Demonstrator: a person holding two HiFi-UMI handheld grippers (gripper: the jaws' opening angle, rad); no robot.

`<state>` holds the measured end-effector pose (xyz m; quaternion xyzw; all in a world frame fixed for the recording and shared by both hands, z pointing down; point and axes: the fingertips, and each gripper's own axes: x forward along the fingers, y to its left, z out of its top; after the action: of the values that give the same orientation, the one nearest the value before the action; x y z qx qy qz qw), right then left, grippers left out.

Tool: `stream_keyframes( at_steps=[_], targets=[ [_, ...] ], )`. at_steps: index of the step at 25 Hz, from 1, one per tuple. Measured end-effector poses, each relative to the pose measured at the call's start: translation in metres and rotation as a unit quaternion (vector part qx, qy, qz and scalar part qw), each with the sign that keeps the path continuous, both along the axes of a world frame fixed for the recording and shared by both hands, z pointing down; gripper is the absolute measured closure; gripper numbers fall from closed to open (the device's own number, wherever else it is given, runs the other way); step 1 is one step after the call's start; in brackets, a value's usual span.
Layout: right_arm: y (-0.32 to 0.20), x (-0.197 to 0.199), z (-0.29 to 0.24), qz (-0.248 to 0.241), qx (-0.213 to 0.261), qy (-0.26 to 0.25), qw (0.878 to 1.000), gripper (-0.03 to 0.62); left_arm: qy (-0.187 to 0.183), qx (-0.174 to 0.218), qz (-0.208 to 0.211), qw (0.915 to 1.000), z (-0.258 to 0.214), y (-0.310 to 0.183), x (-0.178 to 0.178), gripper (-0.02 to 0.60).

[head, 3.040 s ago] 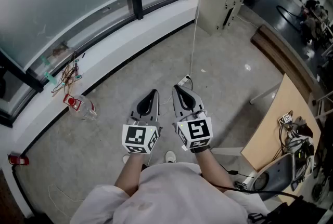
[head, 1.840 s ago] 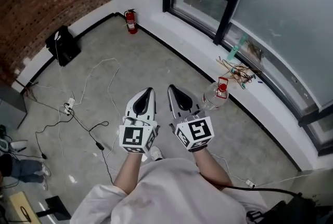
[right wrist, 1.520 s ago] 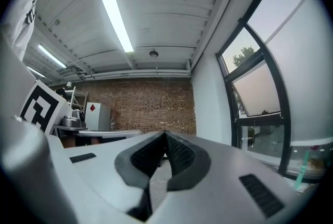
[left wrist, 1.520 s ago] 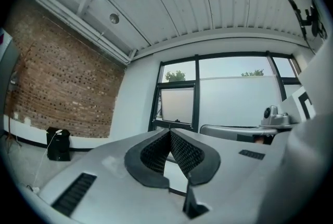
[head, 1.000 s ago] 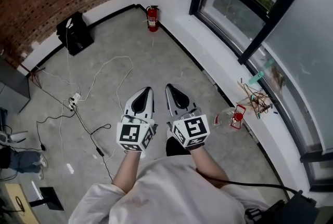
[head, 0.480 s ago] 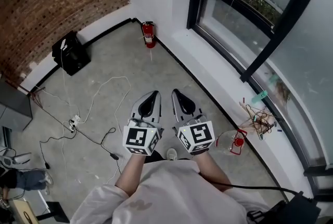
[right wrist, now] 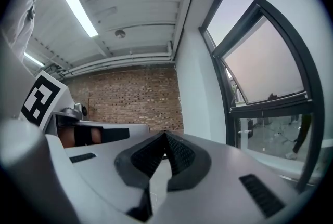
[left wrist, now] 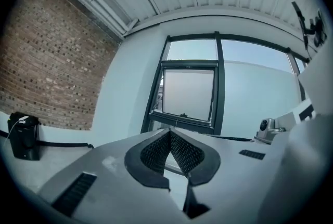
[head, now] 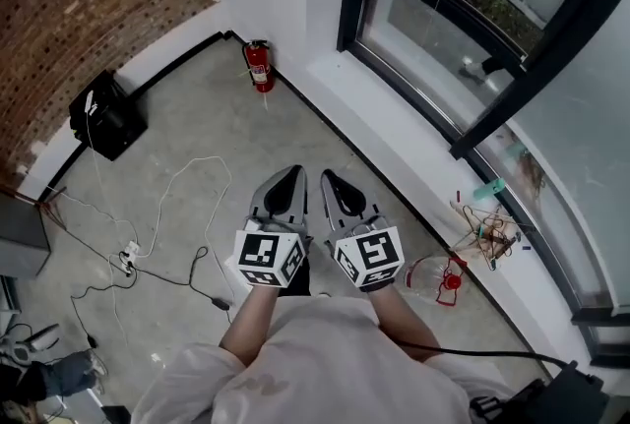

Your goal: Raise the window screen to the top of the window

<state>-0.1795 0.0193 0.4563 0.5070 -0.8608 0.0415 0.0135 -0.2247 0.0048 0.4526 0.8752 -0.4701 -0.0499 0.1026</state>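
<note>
a: grippers?
b: my left gripper and right gripper are both pinched closed, empty, side by side.
a: window screen?
b: ahead, well apart, lowered in the window. i judge it light and floppy; i'd grab its stiff bottom bar.

Head view: window cut off by top and right edges, upper end out of frame. On sill, tangle too small to identify. Lower right: dark object cropped by bottom edge. Left gripper view — window's lower part hidden behind left gripper.
</note>
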Motion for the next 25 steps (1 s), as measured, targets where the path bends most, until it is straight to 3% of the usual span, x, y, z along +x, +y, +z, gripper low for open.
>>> stream_keyframes(
  at_steps=[4,11,16,19,25],
  targets=[
    [-0.084,-0.004,-0.008,0.011,0.014,0.013,1.000,0.594,0.008,0.017,0.016,0.9997,-0.009,-0.088,-0.004,0.580],
    [-0.226,-0.008,-0.039,0.039,0.035,0.018,0.998,0.594,-0.036,0.097,0.022,0.9944,-0.058,-0.223,-0.011,0.580],
    [-0.292,0.006,-0.027,0.078,0.026,0.021,0.996,0.594,-0.022,0.075,0.045,0.9959,-0.042,-0.300,-0.007,0.580],
    [-0.321,0.045,-0.019,0.117,0.014,0.018,0.993,0.594,-0.013,0.058,0.086,0.9946,-0.030,-0.334,0.030,0.580],
    [-0.400,0.156,-0.014,0.185,0.022,0.009,0.982,0.594,-0.010,0.065,0.167,0.9837,-0.024,-0.410,0.149,0.580]
  ],
)
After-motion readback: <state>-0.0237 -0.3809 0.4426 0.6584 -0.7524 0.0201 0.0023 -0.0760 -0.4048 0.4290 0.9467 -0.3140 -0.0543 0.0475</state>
